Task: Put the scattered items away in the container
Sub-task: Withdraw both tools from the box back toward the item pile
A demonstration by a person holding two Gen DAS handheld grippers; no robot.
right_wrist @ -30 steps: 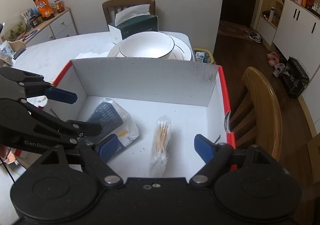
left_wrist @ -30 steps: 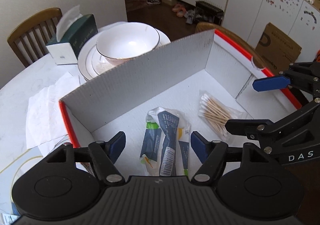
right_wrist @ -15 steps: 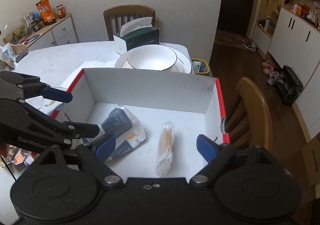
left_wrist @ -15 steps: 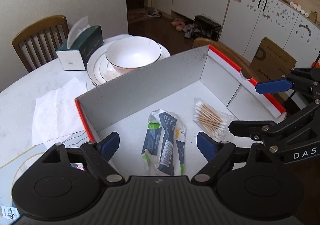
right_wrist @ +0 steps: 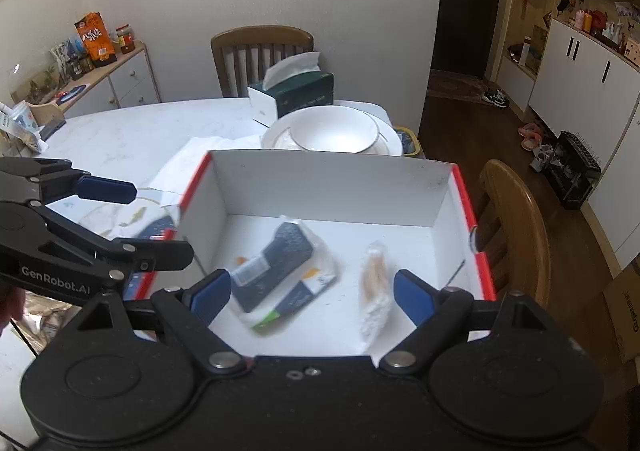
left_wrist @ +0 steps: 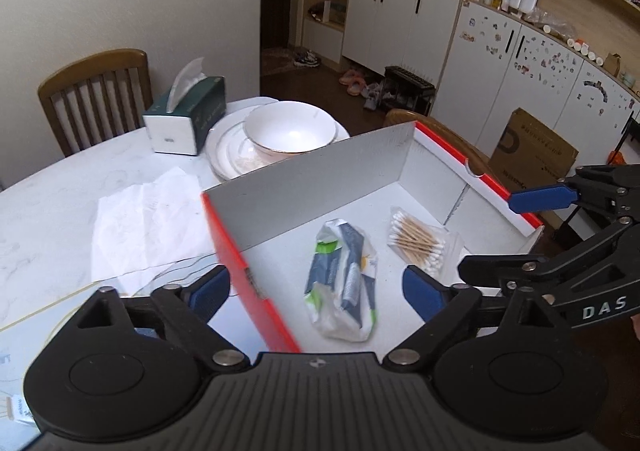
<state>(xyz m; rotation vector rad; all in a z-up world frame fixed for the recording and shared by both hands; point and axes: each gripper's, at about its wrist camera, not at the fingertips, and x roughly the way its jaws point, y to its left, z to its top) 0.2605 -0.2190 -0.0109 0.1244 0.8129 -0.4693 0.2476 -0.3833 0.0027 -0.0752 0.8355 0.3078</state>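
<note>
A white cardboard box with a red rim point(left_wrist: 452, 149) stands on the table; the right wrist view shows its far wall point(right_wrist: 328, 179). In it lie a clear plastic packet of dark blue items point(left_wrist: 344, 283) point(right_wrist: 280, 263) and a bag of cotton swabs point(left_wrist: 418, 241) point(right_wrist: 376, 291). My left gripper point(left_wrist: 316, 291) hovers above the box's left rim and the packet, its jaws opening, with nothing gripped. My right gripper point(right_wrist: 312, 293) hangs open above the box, with the swabs below its right finger, untouched. Each gripper shows in the other's view point(left_wrist: 516, 231) point(right_wrist: 140, 223).
A green tissue box point(left_wrist: 188, 115), a white bowl on stacked plates point(left_wrist: 290, 129) and crumpled white paper point(left_wrist: 148, 219) lie behind and left of the box. Wooden chairs point(right_wrist: 516, 219) stand at the table's edge. A blue packet point(right_wrist: 154, 229) lies outside the box's left wall.
Both grippers have drawn back and upward from the box, so more of the room shows. The left jaws have spread wider. Packet and swabs stay on the box floor.
</note>
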